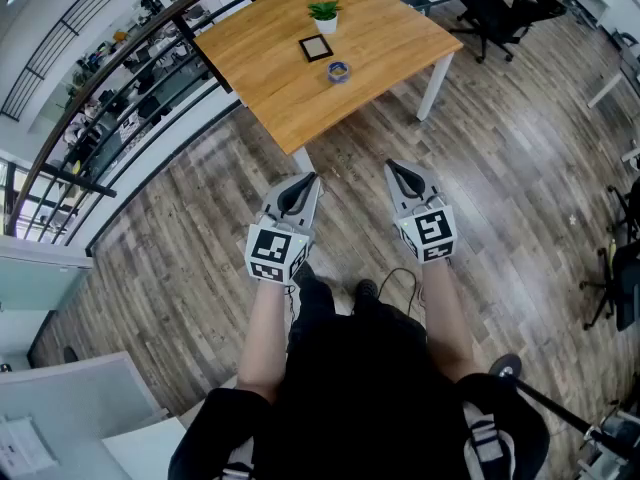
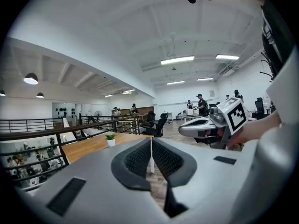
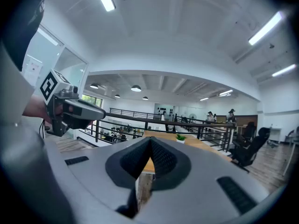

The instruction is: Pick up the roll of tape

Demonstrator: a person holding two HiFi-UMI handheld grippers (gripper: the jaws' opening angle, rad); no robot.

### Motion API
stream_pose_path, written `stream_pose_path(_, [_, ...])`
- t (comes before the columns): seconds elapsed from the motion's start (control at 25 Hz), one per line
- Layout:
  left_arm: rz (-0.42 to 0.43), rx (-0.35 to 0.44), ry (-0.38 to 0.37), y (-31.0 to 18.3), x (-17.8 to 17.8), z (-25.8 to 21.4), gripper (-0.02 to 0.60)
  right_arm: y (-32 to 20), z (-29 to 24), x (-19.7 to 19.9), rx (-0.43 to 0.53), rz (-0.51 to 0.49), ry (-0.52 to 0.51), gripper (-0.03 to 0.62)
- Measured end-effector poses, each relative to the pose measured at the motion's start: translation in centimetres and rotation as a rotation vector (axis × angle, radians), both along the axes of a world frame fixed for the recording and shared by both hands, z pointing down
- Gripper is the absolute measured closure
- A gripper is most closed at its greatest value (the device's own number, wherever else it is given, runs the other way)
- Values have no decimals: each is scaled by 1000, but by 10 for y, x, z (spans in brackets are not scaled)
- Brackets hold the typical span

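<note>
Both grippers are just hanging out in front of the person, side by side and a bit apart, nothing in either one. The left gripper has its jaws pressed together with barely a sliver of gap, and its own view shows only floor and a table leg past the pads. Same deal for the right gripper: jaws fully together, empty. The roll of tape is well ahead of both sets of fingertips, lying flat on the wooden table near the edge closest to them, roughly in line with the space between the two grippers. Just beyond the tape from the fingertips sits a dark square frame, and farther still a small potted plant. Black office chairs stand off to the right of the right fingertips, past the table.
</note>
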State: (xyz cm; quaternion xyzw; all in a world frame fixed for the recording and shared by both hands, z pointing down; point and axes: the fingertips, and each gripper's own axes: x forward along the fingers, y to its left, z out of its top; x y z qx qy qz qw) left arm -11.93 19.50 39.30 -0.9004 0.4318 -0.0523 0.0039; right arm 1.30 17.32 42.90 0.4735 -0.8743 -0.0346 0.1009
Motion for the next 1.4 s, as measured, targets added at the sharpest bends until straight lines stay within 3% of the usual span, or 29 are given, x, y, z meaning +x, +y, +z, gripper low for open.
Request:
stream_pose_path(0.4, [12, 0, -19, -5, 4, 0, 560, -1, -4, -16, 4, -32, 44, 586])
stream_pose_path(1.0, [-10, 3, -25, -9, 21, 6, 560, 0, 5, -4, -11, -37, 77, 586])
stream_pose_path(1.4, [-40, 30, -48, -8, 20, 4, 555, -4, 1, -8, 18, -73, 88, 542])
